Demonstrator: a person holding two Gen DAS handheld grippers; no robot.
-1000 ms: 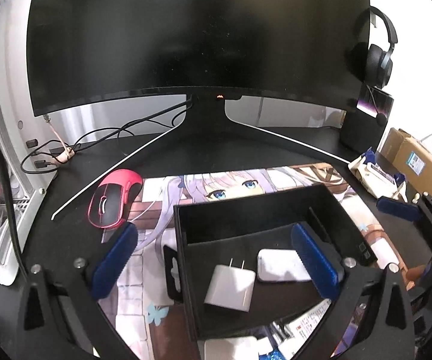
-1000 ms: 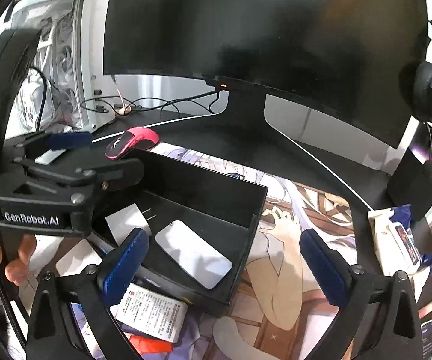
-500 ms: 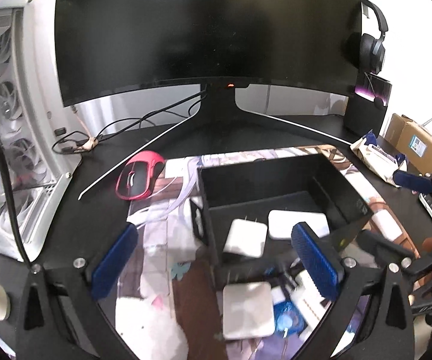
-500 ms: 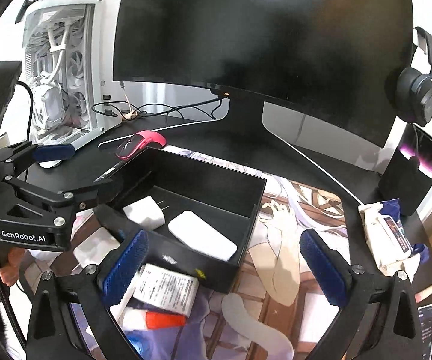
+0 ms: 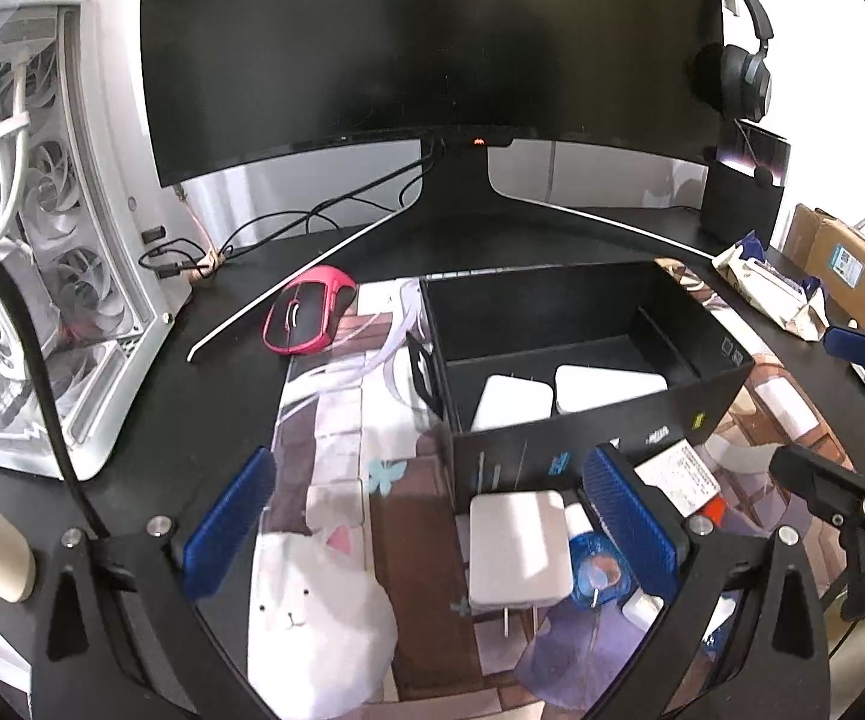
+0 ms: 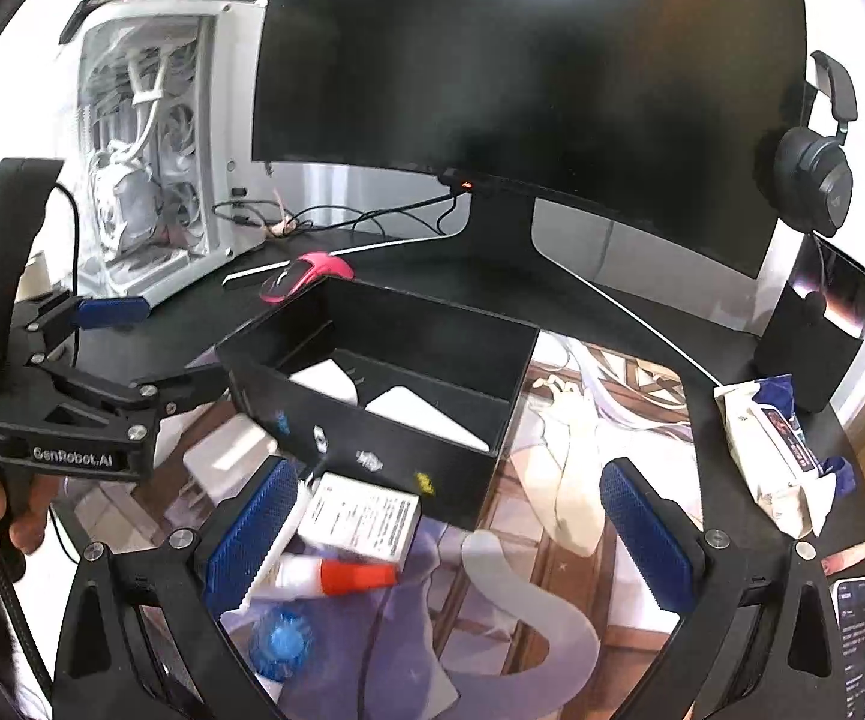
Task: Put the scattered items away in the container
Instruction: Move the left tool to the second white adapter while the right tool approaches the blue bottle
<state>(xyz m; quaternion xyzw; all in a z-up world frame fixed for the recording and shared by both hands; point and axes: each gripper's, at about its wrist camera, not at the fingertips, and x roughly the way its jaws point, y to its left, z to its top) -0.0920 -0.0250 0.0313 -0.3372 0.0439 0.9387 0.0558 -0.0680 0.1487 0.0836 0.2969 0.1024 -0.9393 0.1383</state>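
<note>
A black open box (image 5: 576, 444) (image 6: 372, 450) sits on the printed desk mat and holds a white charger (image 5: 510, 402) and a white power bank (image 5: 609, 387). In front of it lie a second white charger (image 5: 519, 546), a blue round item (image 5: 597, 576) (image 6: 279, 642), a labelled white box (image 6: 363, 519) and a white tube with an orange cap (image 6: 336, 576). My left gripper (image 5: 432, 528) is open and empty above the mat, near the charger. My right gripper (image 6: 450, 534) is open and empty in front of the black box.
A pink mouse (image 5: 306, 318) lies left of the box. A monitor (image 5: 432, 48), a white PC case (image 5: 42, 276), cables, headphones (image 5: 738, 72), a wipes pack (image 6: 774, 450) and a cardboard box (image 5: 840, 270) ring the desk.
Both grippers have pulled back toward me and risen from the black box. The loose items in front of the box have come into view. Both stay open.
</note>
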